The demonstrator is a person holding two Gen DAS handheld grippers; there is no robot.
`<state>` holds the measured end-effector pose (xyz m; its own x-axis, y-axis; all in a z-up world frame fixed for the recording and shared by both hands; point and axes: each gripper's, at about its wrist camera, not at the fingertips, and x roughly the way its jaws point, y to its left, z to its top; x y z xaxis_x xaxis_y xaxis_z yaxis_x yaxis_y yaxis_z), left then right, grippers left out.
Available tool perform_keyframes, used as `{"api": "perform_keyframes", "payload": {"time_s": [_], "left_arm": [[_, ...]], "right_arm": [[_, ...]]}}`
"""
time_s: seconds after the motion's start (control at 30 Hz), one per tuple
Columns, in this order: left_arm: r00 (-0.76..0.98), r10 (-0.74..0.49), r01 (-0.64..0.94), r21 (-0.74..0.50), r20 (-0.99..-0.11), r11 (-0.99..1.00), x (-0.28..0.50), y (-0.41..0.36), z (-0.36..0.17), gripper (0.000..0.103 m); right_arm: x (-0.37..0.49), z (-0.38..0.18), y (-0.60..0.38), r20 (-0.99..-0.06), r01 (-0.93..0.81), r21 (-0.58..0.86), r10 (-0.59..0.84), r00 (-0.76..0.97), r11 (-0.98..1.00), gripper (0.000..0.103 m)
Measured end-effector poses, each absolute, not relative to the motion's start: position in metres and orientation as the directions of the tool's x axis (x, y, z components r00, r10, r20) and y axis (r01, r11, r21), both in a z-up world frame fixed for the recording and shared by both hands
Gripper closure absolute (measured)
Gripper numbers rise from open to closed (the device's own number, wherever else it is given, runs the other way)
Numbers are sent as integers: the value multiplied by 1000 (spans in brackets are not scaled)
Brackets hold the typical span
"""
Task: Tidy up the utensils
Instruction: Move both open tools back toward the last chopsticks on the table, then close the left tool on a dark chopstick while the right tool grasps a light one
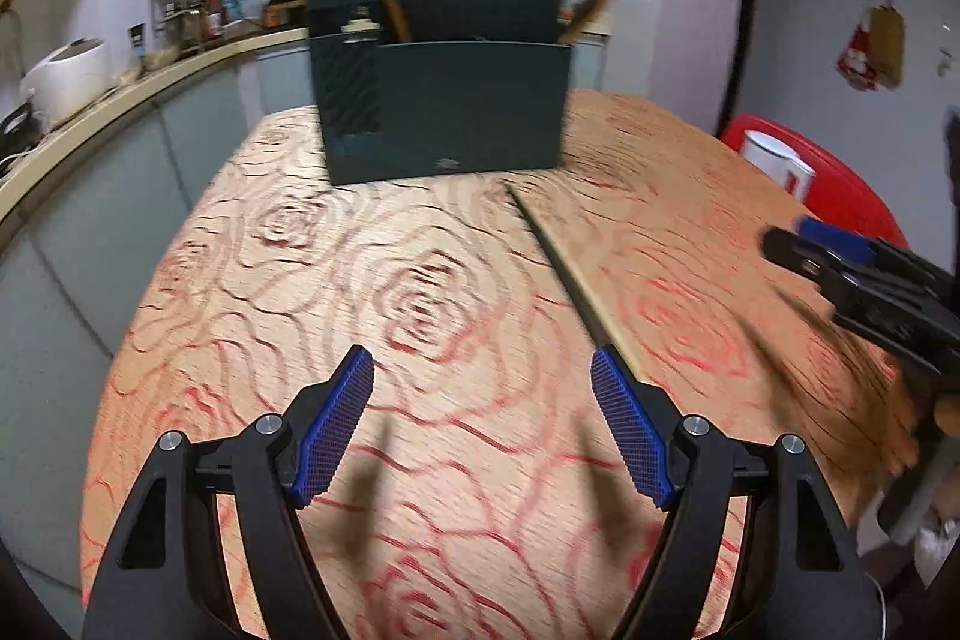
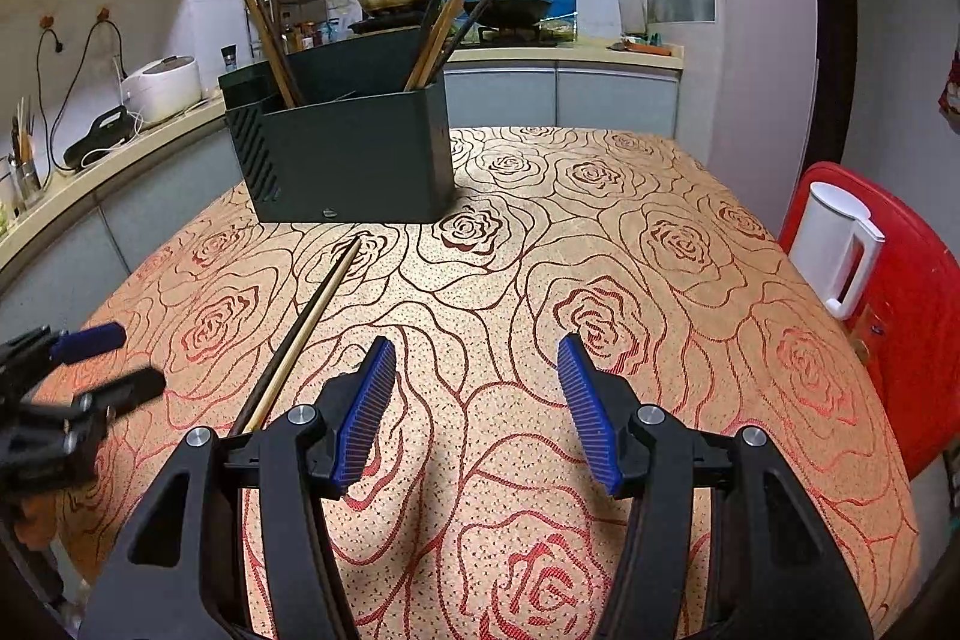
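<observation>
Both claws hang released over the rose-patterned table, nothing between their pads. The right claw has a pair of chopsticks lying flat just to its left, between it and the left claw. Beyond their far tips stands a dark holder, with more chopsticks leaning upright in its compartments.

The rose-patterned tablecloth lies bare toward its right edge; a dark green plastic utensil box blocks the far left, two chopsticks lying before it.
</observation>
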<state>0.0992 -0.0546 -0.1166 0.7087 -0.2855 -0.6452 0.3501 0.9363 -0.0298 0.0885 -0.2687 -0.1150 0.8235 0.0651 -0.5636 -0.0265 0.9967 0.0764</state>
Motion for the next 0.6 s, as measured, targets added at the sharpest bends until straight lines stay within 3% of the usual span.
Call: {"api": "perform_keyframes", "payload": {"time_s": [0.23,0.6], "left_arm": [[647,-376,468,-44,-664,883,75,-77,-124,30],[639,-314,489,55,-702,871,72,-95,-146,31]], "right_arm": [[88,-115,-270,-563,-16,77,56,825,997,48],[89,-115,-273,-565,-10,79,53,823,997,48]]}}
